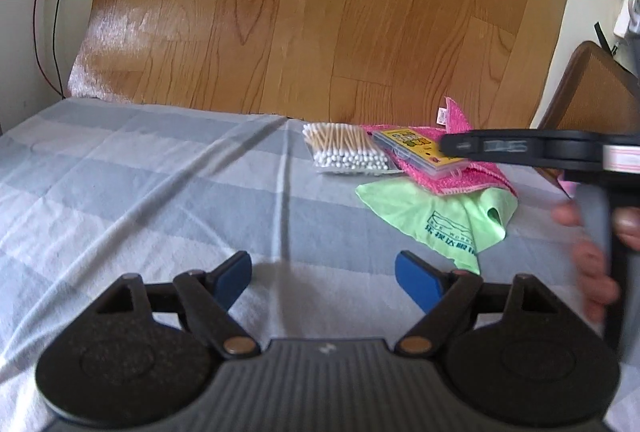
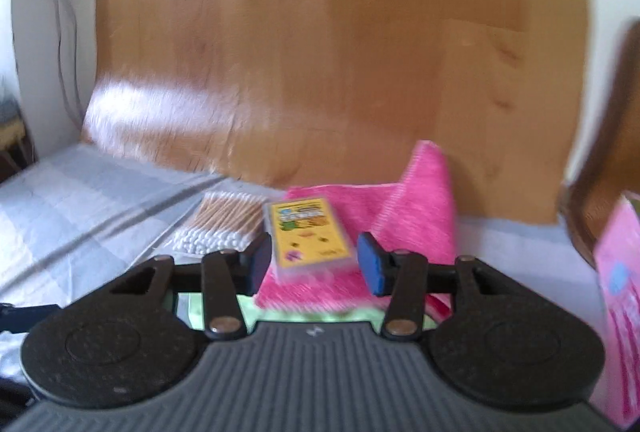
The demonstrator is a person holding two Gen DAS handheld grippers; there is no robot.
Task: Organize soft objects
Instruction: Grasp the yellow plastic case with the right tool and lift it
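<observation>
A pink towel (image 1: pixel 472 177) lies at the far right of the striped grey sheet (image 1: pixel 140 183), with a clear box with a yellow label (image 1: pixel 416 147) on top of it. A light green cloth (image 1: pixel 436 216) spreads out from under the towel. A bag of cotton swabs (image 1: pixel 344 149) lies to the left of them. My left gripper (image 1: pixel 324 280) is open and empty above the sheet, short of the cloths. My right gripper (image 2: pixel 314 260) is open, its jaws on either side of the yellow-label box (image 2: pixel 310 232), which rests on the pink towel (image 2: pixel 404 220). The right gripper also shows in the left wrist view (image 1: pixel 452 145), over the box.
A wooden floor (image 1: pixel 300 11) lies beyond the sheet's far edge. A brown chair (image 1: pixel 588 91) stands at the right. A pink package (image 2: pixel 620 292) is at the right edge of the right wrist view. Cables (image 1: pixel 52 11) run down the wall at the left.
</observation>
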